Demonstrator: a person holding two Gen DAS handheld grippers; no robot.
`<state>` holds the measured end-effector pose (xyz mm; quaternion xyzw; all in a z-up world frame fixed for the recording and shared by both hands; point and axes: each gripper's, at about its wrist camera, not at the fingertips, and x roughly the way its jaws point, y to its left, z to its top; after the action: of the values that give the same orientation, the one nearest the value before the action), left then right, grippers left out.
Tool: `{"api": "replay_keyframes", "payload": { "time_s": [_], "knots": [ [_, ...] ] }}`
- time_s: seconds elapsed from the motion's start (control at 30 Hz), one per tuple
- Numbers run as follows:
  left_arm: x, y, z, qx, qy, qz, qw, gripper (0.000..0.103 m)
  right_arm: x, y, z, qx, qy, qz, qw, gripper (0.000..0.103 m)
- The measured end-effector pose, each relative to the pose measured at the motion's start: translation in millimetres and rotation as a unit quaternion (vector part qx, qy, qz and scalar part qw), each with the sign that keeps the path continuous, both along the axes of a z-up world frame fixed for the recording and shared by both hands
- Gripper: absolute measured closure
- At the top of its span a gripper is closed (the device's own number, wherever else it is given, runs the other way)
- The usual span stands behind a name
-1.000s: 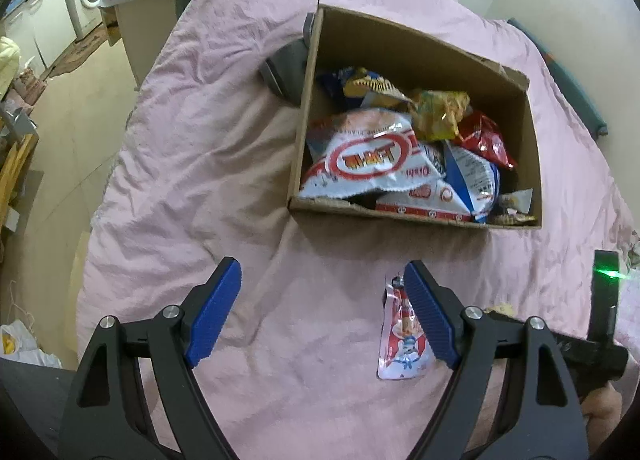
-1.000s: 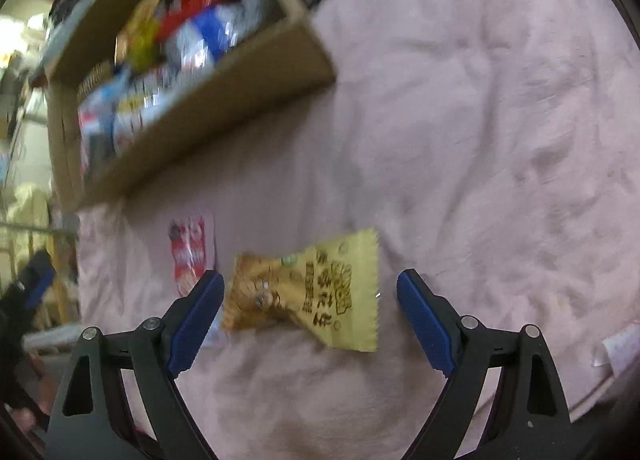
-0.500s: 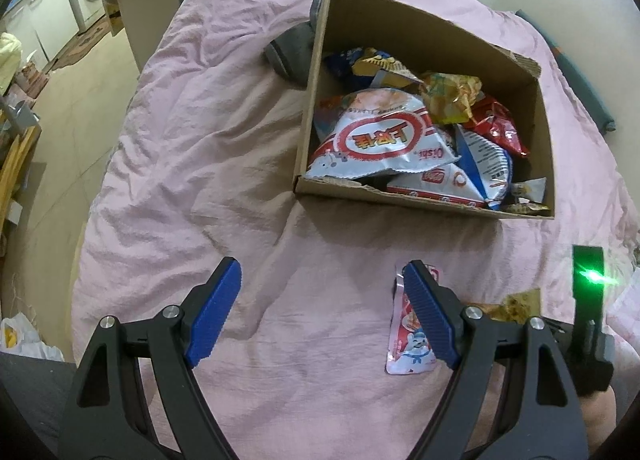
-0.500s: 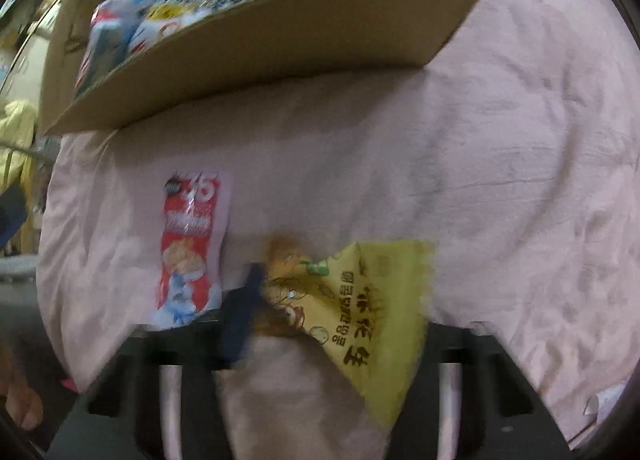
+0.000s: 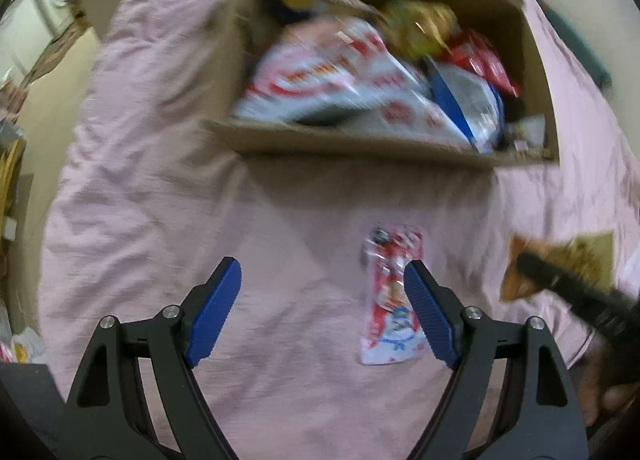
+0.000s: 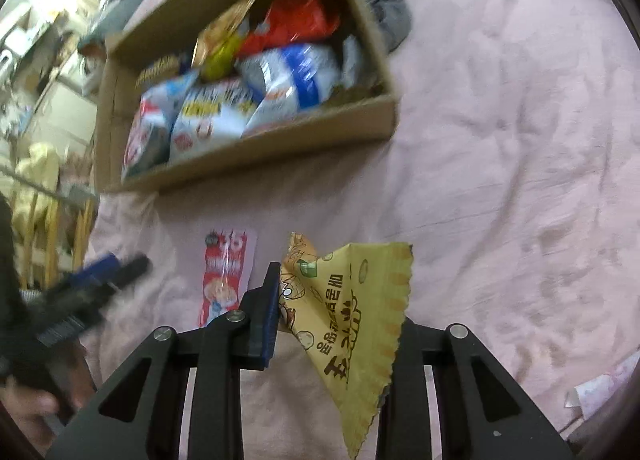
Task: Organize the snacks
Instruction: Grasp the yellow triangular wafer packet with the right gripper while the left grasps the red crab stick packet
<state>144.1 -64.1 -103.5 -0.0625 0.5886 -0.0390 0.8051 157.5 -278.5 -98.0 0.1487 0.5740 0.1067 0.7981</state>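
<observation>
- Right tool point(image 6: 332, 324): jaws have just been closing, and they are now clamped on the yellow packet point(image 6: 352, 312). The packet hangs crumpled between them, clear of the bed, its lower point drooping toward the camera.
- The grip sits on the packet's upper left part, near one edge. I judge it thin, so I'd keep the squeeze steady and carry without jerks; a loose foil corner could slip out.
- Left tool point(image 5: 322, 314): jaws wide apart and empty, hovering over the pink bedspread point(image 5: 160, 188).
- The red-and-white sachet point(image 5: 390, 296) lies flat on the bedspread, just inside the left tool's right-hand finger and not between the pads. To take it, I'd shift that tool over until the sachet is centred, then come down.
- The sachet is flat on soft cloth, so I'd expect to pinch some sheet with it. Closing across its narrow width should help.
- The two tools work close together here. I'd carry the yellow packet off first so they don't collide.
- Farther out: the cardboard box point(image 6: 256, 156), already well filled with snack bags point(image 6: 288, 88). The right end looks lowest, so I'd drop the packet there.
- Both views are motion-blurred, so fine contact is hard to judge.
</observation>
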Motion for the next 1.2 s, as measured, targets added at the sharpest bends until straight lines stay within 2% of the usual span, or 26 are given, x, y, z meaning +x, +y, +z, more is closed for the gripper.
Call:
{"api": "replay_keyframes", "payload": {
  "time_s": [0.17,0.3,0.4,0.53,0.67,0.87,0.97,1.2],
  "knots": [
    [3,-43,-29,0.014,0.032,-0.057,0.9978,0.022,-2,-18,6,0.012,-0.001,-0.025,1.0,0.075],
    [4,-59,-49,0.016,0.062,-0.073,0.9953,0.022,-8,-34,4,0.022,0.006,-0.044,0.999,0.075],
    [3,-69,-56,0.044,0.063,-0.093,0.9928,0.022,-9,-29,2,0.028,0.005,-0.047,0.998,0.075],
    [1,-77,-56,0.055,0.052,-0.108,0.9912,0.022,-9,-27,7,0.033,-0.005,-0.043,0.999,0.075],
    [0,-76,-55,0.048,0.045,-0.106,0.9922,0.024,-11,-28,8,0.031,-0.005,-0.041,0.999,0.075],
    [-7,-59,-46,0.055,0.033,-0.095,0.9934,0.049,-9,-18,7,0.03,-0.004,-0.024,0.999,0.075],
    [-11,-52,-39,0.042,0.035,-0.09,0.9945,0.049,-9,-10,8,0.03,-0.007,-0.012,0.999,0.075],
    [-26,-26,-22,0.047,0.021,-0.07,0.9962,0.049,-6,4,10,0.033,-0.011,0.006,0.999,0.075]
  ]
}}
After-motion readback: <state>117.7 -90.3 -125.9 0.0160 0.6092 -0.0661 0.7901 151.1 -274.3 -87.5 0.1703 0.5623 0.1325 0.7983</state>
